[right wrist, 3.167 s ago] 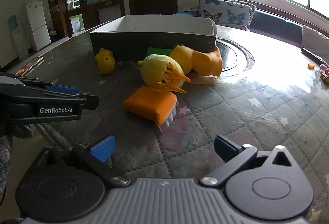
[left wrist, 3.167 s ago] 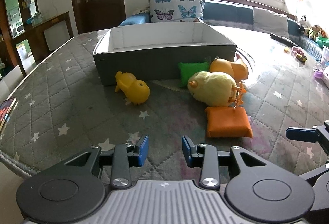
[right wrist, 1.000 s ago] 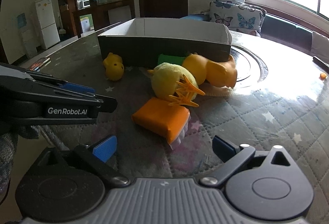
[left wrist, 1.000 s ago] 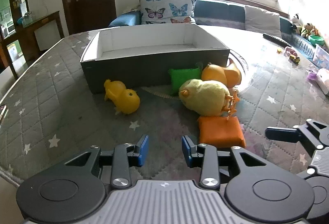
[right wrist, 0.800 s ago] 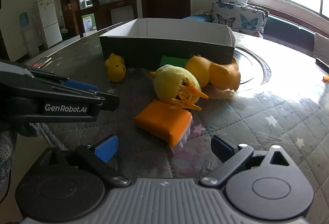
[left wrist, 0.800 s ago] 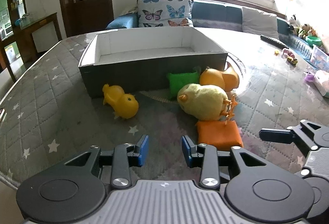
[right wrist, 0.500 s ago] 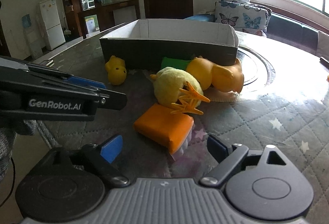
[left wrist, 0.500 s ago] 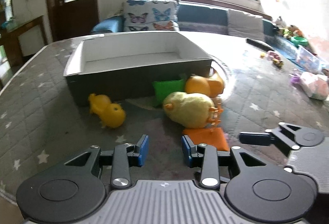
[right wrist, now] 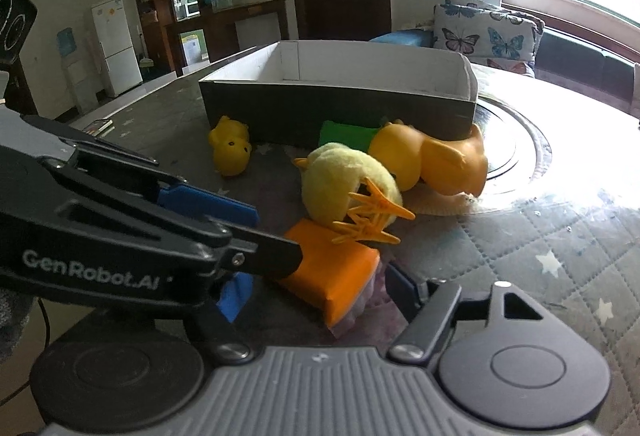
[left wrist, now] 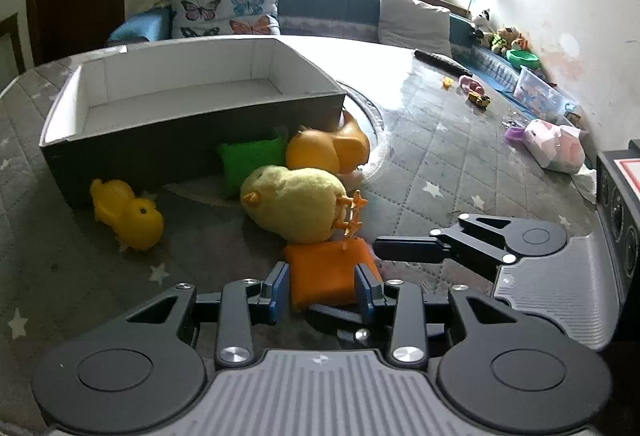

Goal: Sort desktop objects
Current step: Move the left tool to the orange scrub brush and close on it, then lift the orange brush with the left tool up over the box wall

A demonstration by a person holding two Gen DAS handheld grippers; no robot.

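Between the blue pads of the left gripper (left wrist: 321,286) sat the orange block (left wrist: 326,274), straddled but, as far as that view showed, not yet squeezed; the jaws stood apart at its sides. Behind it lay the plush chick (left wrist: 294,208), an orange duck (left wrist: 330,150), a green block (left wrist: 250,160) and a yellow duck (left wrist: 128,214), all outside the empty box (left wrist: 192,128). The step looked like the first pickup; next the jaws would need to close, lift, and carry to the box.

From the right wrist, the right gripper (right wrist: 320,286) also stood wide open around the block's near end, holding nothing. The left gripper's side read "GenRobot.AI".
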